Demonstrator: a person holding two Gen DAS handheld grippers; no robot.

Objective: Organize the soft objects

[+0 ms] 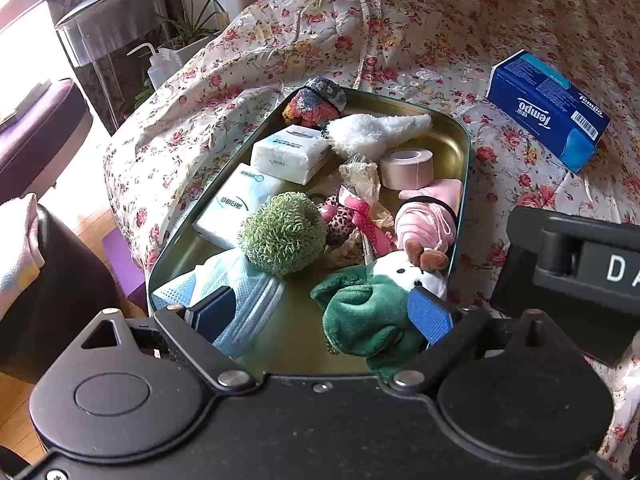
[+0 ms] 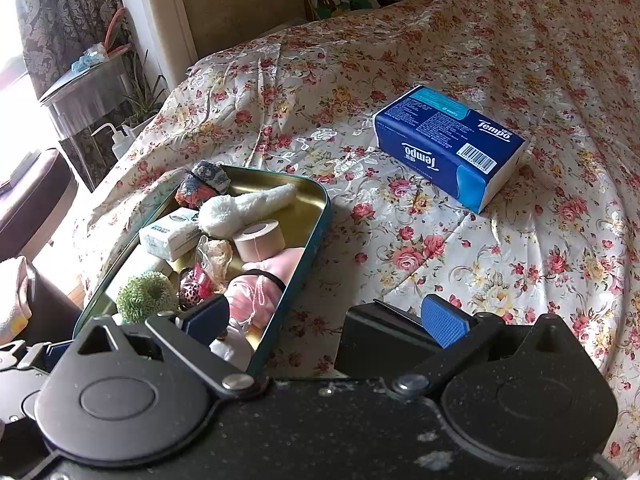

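The left gripper [image 1: 322, 314] is held low over the tin tray [image 1: 464, 136], jaws spread, 1 pad possibly touching the green plush [image 1: 362, 312]. The right gripper [image 2: 326, 320] is held at 3 o'clock beside the tray, jaws spread, empty.

the left gripper [image 1: 322, 312] fills the bottom of the left wrist view, its black body spanning the lower frame and its two blue-padded fingers reaching up toward the centre. the jaws stand wide apart, nothing clamped between them; the left pad [image 1: 214, 312] sits lower left of centre, the right pad [image 1: 430, 316] lower right. the right gripper [image 2: 324, 322] sits the same way at the bottom of the right wrist view, jaws spread wide and holding nothing. part of its black body also shows at the right edge of the left wrist view, just beside the left gripper.
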